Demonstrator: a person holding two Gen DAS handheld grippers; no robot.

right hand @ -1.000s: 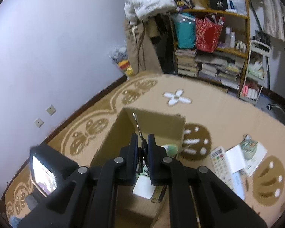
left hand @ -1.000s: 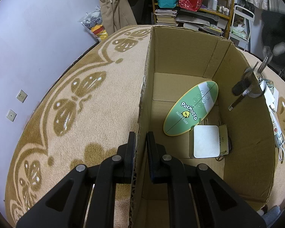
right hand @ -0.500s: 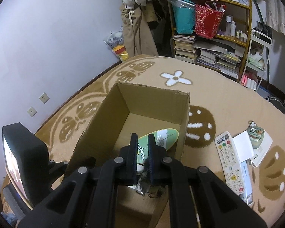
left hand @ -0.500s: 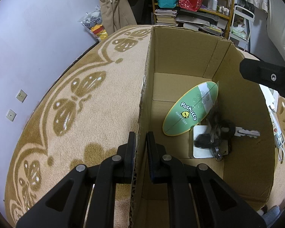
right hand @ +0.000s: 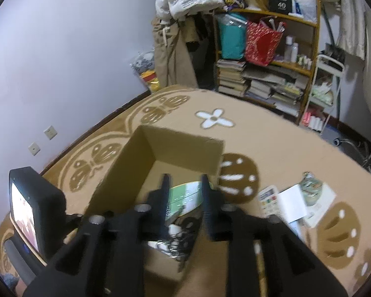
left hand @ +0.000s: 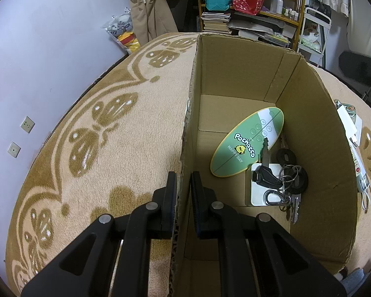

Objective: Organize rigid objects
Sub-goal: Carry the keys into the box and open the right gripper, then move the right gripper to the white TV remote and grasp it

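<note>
An open cardboard box [left hand: 235, 74] stands on the carpet. Inside lie a green oval Pochacco board [left hand: 244, 143], a white square device [left hand: 262, 193] and a bunch of keys [left hand: 282, 180] resting on that device. My left gripper [left hand: 183, 180] is shut on the box's left wall near its near corner. My right gripper [right hand: 183, 185] is open and empty, held above the box [right hand: 180, 146], with the keys [right hand: 173, 245] below it.
A remote control [right hand: 269, 200], white paper [right hand: 291, 205] and a small round item [right hand: 311, 190] lie on the carpet to the right of the box. A bookshelf [right hand: 264, 57] and hanging clothes stand at the back wall. The left gripper's display [right hand: 24, 212] shows at the left.
My right gripper held the keys above the box, they dropped inside onto the white device, and the gripper has opened and risen. The left gripper has stayed on the box wall.
</note>
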